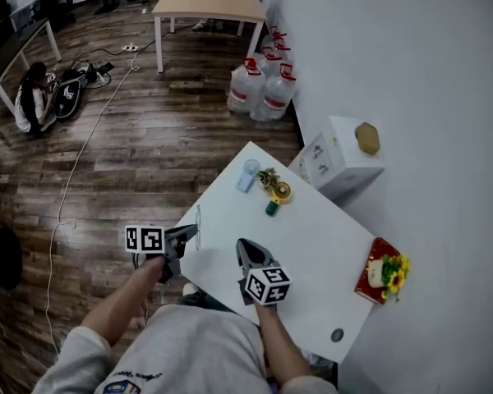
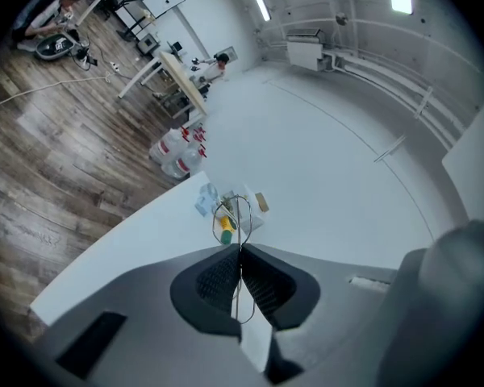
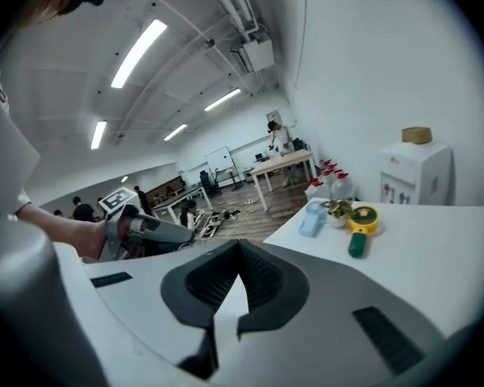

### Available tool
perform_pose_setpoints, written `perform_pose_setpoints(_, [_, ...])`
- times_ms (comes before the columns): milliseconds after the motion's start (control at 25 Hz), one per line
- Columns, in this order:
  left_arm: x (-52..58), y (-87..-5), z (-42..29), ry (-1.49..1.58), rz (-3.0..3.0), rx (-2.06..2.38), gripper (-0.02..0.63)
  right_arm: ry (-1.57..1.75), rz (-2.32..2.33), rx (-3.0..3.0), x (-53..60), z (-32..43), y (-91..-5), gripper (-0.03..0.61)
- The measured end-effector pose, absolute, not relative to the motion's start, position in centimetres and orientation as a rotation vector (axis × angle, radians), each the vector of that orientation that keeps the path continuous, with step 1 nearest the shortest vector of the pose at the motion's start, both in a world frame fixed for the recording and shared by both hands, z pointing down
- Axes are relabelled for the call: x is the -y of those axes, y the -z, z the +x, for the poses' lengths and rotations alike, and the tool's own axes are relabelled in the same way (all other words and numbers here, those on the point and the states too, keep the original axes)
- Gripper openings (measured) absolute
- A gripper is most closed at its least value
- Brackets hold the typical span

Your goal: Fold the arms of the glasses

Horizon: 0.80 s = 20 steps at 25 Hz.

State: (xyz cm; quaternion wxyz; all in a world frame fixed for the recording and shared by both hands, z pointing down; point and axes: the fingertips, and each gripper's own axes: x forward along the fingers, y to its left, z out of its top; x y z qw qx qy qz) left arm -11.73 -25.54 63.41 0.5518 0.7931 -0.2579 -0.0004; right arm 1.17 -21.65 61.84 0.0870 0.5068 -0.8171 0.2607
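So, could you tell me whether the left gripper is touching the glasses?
Touching. In the left gripper view, the left gripper has its jaws shut on the thin wire frame of the glasses.

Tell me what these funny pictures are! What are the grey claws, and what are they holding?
A person holds a tool in each hand, called a hand-held gripper: two grey jaws that pinch. One picture comes from a camera on the person's head, looking down at a white table. The other two come from cameras riding on each hand-held gripper. The left hand-held gripper is pinching thin wire glasses. The right hand-held gripper is shut with nothing in it. On the table sit a small plant, a yellow-and-green gadget, a pale blue object and a red box with flowers.
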Motion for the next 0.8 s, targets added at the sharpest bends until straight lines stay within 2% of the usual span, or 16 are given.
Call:
perform_pose_setpoints(480, [26.7, -59.8, -11.0, 0.033, 1.968, 0.632, 0.009, -0.463, 1.739, 2.436, 22.4, 4.2, -55.2, 0.003])
perform_pose_setpoints(800, [26.6, -59.3, -10.4, 0.045, 1.969, 0.604, 0.009, -0.466, 1.759, 2.414, 22.3, 4.6, -55.0, 0.003])
